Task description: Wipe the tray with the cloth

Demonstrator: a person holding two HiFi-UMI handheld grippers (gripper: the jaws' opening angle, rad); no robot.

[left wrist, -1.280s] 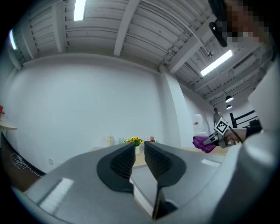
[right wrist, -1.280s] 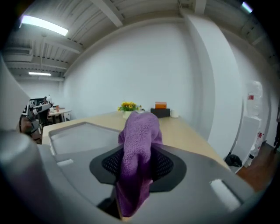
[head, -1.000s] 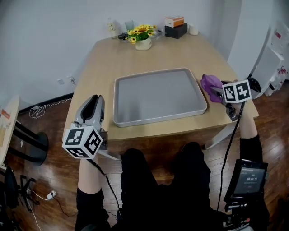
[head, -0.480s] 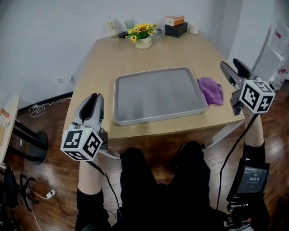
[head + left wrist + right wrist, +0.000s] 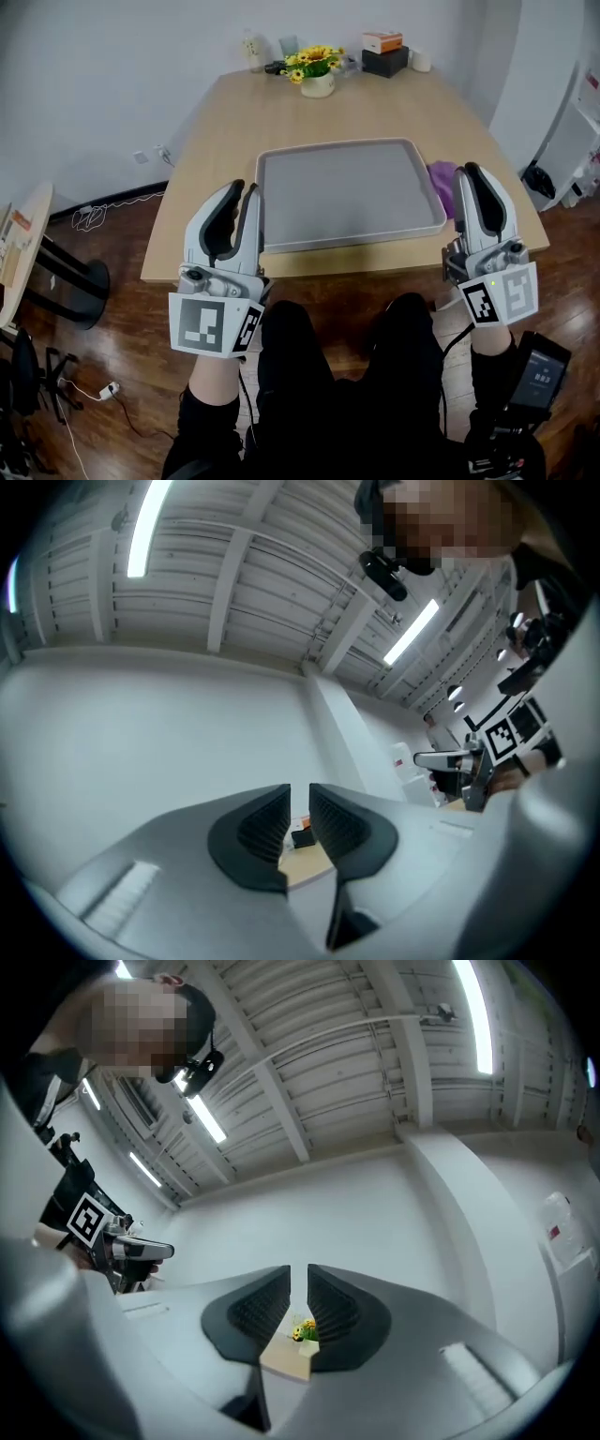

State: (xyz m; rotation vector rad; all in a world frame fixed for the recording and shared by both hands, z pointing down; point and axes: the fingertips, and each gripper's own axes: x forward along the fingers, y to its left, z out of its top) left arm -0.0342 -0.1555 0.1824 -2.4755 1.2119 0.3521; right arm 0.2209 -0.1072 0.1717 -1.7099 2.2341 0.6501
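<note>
On the left, the left gripper [image 5: 241, 190] with jaws together on nothing. Ahead of those jaws and to their right, the grey tray [image 5: 349, 192] on the table [image 5: 251, 114]. Just left of the jaw tips of the right gripper [image 5: 473, 172], the purple cloth [image 5: 441, 175], maybe partly hidden. Right jaws just closing, now together, nothing between.
</note>
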